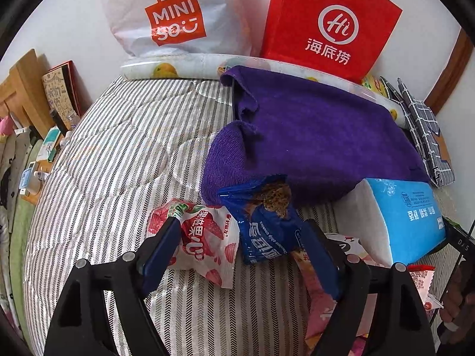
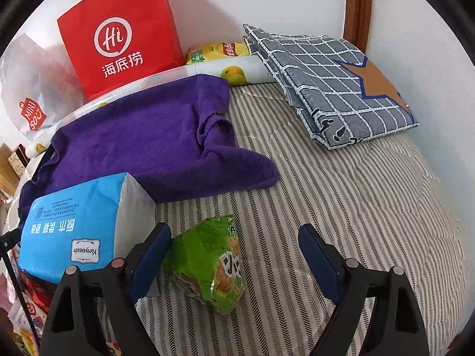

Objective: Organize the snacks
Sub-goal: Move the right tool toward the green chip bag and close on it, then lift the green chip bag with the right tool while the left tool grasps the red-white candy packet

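Note:
On the striped bedcover (image 1: 118, 160) lie a white packet with red strawberries (image 1: 204, 246) and a torn-open blue cookie packet (image 1: 267, 231) with a brown cookie (image 1: 274, 200) showing at its mouth. My left gripper (image 1: 241, 225) hangs open over both, its left finger on the strawberry packet's edge and its right finger beside the blue packet. A pink packet (image 1: 317, 299) lies under that right finger. In the right wrist view a green snack packet (image 2: 207, 264) lies between the fingers of my open right gripper (image 2: 234, 228), close to the left finger and well apart from the right one.
A purple towel (image 1: 311, 136) and a blue tissue pack (image 2: 74, 231) lie just beyond the snacks. A red paper bag (image 1: 329, 20), a white plastic bag (image 1: 175, 17), a yellow chip bag (image 2: 219, 52) and a folded checked cloth (image 2: 335, 83) line the wall. Several packets (image 2: 32, 296) are heaped at the left.

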Demonstrator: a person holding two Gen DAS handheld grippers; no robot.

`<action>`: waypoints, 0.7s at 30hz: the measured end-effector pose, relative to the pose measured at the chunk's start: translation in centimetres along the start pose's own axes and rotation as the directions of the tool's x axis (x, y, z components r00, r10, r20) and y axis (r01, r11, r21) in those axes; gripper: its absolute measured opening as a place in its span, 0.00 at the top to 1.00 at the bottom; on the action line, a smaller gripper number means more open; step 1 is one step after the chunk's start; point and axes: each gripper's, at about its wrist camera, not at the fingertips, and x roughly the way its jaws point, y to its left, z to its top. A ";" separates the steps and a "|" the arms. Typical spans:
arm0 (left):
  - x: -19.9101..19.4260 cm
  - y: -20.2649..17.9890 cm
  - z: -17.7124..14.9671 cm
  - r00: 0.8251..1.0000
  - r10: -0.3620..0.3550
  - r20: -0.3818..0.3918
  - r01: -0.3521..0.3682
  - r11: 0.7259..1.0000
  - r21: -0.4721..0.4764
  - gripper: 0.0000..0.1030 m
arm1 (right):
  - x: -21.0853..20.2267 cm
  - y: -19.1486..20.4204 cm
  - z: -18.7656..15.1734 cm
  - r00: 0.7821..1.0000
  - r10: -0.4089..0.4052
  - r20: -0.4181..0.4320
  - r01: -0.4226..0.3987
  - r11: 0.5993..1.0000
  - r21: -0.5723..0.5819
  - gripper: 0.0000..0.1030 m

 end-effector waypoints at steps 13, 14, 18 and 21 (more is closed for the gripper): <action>-0.1 0.5 -0.2 1.000 -0.009 -0.004 0.009 1.000 -0.017 0.20 | -0.6 1.2 -0.2 0.999 0.035 0.000 -0.035 0.999 -0.016 0.54; -0.1 0.6 -0.2 1.000 -0.011 -0.004 0.011 1.000 -0.021 0.20 | -0.6 1.3 -0.2 0.999 0.038 0.000 -0.038 0.999 -0.015 0.56; -0.2 1.0 -0.3 1.000 -0.018 -0.010 0.017 0.999 -0.034 0.20 | -0.8 1.6 -0.3 1.000 0.029 0.003 -0.029 0.999 -0.022 0.59; -0.4 1.2 -0.5 1.000 -0.021 -0.013 0.021 0.999 -0.043 0.20 | -1.1 1.7 -0.4 1.000 0.030 0.008 -0.030 0.999 -0.026 0.61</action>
